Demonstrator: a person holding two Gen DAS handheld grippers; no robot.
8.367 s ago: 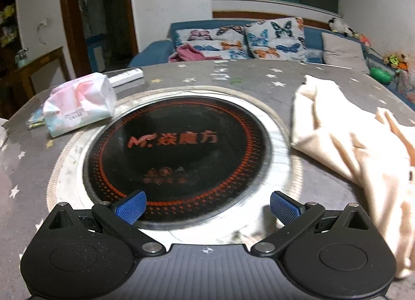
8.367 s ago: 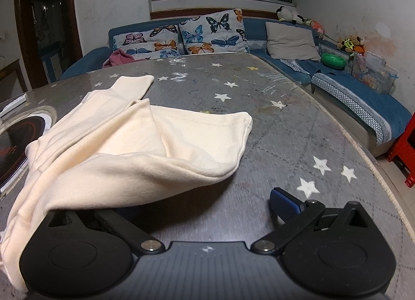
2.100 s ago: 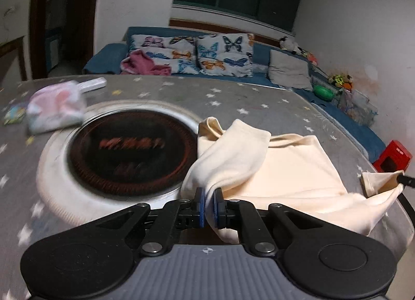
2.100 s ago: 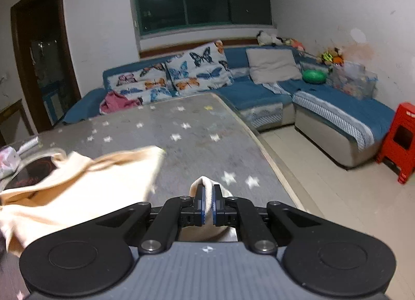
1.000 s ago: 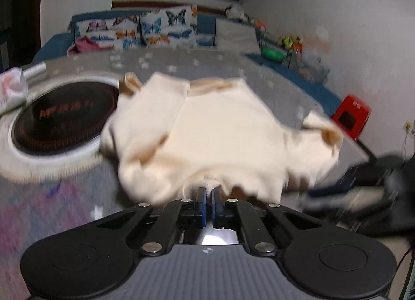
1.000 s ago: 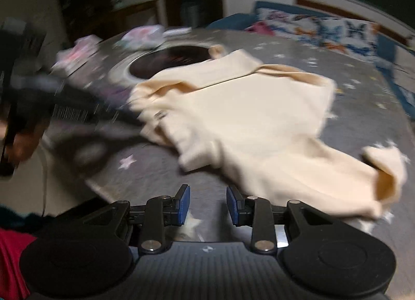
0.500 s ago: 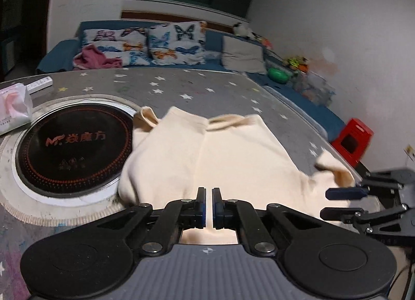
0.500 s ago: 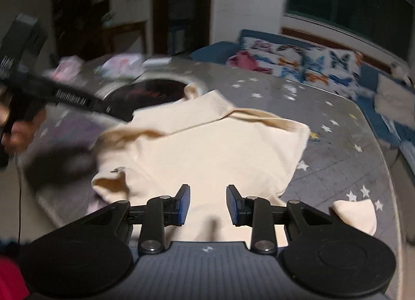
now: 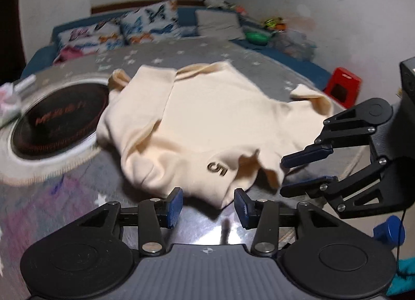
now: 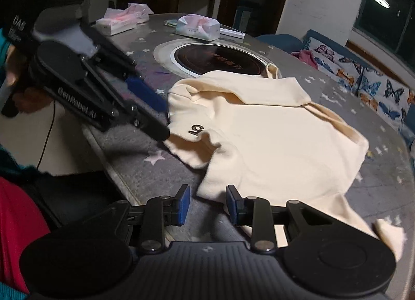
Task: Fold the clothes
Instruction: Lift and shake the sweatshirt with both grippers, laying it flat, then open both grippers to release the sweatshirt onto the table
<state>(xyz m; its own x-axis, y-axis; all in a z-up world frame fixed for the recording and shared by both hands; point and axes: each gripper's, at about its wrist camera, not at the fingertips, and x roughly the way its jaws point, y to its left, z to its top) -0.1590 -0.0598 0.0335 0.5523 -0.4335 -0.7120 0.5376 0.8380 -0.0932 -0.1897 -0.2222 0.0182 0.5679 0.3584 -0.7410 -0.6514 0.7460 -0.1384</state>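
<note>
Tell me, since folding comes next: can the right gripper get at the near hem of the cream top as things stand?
Probably yes. The right gripper is open, the cream top's hem lies just ahead of its fingertips, and nothing sits between.

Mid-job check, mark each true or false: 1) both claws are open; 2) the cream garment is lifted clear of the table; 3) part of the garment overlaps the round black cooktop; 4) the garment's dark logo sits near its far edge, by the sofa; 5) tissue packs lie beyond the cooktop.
1) True: the left claw and right claw both stand open, gripping nothing.
2) False: the cream fabric garment lies on the grey star-patterned table.
3) True: a fold reaches onto the round black cooktop.
4) False: the dark logo is near the edge closest to the claws.
5) True: the pink-and-white tissue packs lie there.
</note>
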